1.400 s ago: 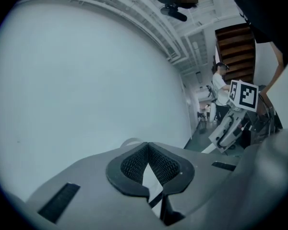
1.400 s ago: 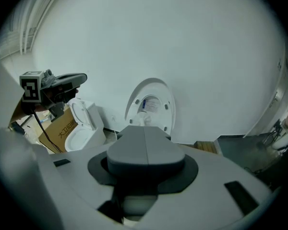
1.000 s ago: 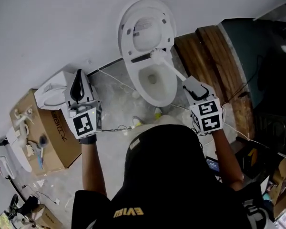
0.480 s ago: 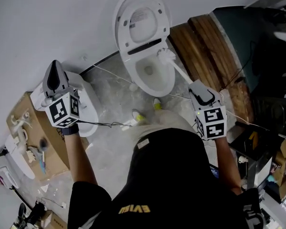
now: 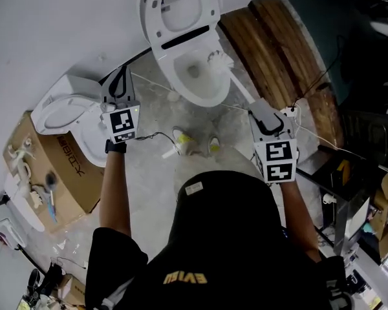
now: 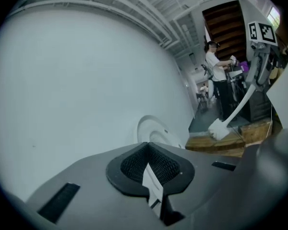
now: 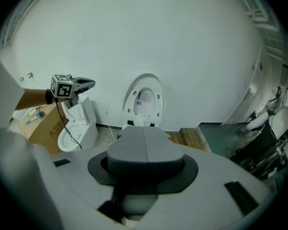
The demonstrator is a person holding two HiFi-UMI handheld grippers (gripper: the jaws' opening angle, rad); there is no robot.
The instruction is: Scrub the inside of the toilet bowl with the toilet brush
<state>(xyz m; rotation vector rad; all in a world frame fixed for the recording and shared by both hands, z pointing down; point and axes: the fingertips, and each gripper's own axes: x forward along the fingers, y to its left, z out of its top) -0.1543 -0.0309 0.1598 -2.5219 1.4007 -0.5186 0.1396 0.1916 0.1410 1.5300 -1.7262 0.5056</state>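
Over the open toilet bowl (image 5: 181,90), from its right side, my right tool (image 5: 255,107) holds the toilet brush (image 5: 218,60).
Its jaws are clamped on the white handle, and the bristle head sits at the right inner edge of the bowl, just under the raised seat (image 5: 178,8). My left tool (image 5: 119,77) is out to the left, jaws together with nothing between them, above a second white toilet (image 5: 64,112) that stands beside a cardboard box (image 5: 68,170) on the floor.
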